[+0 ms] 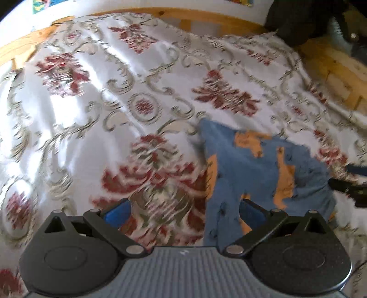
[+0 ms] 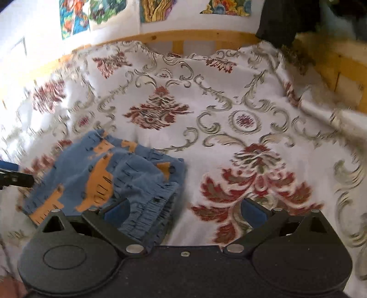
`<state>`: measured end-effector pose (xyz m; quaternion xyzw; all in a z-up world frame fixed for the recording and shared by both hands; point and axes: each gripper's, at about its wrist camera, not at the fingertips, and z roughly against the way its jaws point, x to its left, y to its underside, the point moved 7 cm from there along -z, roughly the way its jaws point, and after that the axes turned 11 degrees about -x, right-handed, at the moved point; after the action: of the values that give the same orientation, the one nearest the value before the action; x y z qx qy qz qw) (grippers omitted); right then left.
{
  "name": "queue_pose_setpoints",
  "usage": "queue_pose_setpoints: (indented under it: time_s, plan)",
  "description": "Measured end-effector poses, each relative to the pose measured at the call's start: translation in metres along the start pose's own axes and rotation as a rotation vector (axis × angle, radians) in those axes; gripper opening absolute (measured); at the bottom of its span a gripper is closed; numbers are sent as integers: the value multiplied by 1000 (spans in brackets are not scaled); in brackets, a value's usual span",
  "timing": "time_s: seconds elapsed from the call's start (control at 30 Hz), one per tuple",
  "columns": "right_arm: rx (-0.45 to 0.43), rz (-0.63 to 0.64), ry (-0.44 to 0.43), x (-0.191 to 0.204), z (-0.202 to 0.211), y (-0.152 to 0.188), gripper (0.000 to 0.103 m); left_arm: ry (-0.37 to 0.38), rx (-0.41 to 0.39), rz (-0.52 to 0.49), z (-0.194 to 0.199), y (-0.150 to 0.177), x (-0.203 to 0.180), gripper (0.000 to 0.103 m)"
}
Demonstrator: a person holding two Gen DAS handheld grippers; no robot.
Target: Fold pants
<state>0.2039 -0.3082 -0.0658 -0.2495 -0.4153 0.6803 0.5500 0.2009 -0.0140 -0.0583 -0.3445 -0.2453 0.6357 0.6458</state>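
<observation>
We are looking at the pants [image 2: 107, 174] lying on the bed, on the flowered bedspread [image 2: 229, 103]. They are sitting as a compact blue-and-orange bundle with stacked layers showing at the near edge, so we are judging the folding to be largely done or close to it. Whether another fold is due, we cannot tell; the top layer is looking rumpled, so smoothing may be left.

The left tool [image 1: 184, 212] is standing with its blue pads apart and nothing between them, hovering over the near left edge of the pants [image 1: 257, 172]. The right tool [image 2: 185, 212] is likewise spread wide and empty, with the bundle's near right corner lying just under its left finger. Contact with the cloth we cannot confirm; both views are blurred.

Room for moving: we are seeing wide bare bedspread to the far side and to the right of the bundle in the right wrist view, and to its left in the left wrist view. The wooden bed rail [image 2: 195, 36] is bounding the far side, with a dark cloth [image 2: 282, 20] hanging at the far right corner. Both are well apart from the pants.
</observation>
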Motion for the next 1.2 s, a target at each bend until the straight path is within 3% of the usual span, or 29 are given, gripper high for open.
queue_pose_setpoints:
  time_s: [0.2,0.3,0.4,0.67,0.83,0.93,0.97,1.2]
  plan:
    - [55,-272,-286,-9,-25,-2,102,219,24,-26,-32,-14,-19,103]
    - [99,-377,-353,-18,-42,0,102,265,73,-39,-50,-9,-24,103]
    - [100,-442,-377,-26,-51,4,103,247,110,-65,-64,-3,-26,103]
    - [42,-441,-405,-27,-69,-4,101,183,118,-158,-63,4,-32,103]
    - [29,-321,-287,-18,-67,-2,80,158,143,-174,-54,10,-32,103]
    - [17,-302,-257,-15,-65,-1,57,158,157,-180,-47,15,-31,102]
    - [18,-315,-268,-13,-65,0,44,157,162,-184,-45,17,-31,101]
    - [4,-323,-244,-10,-62,1,36,151,187,-150,-35,21,-34,84]
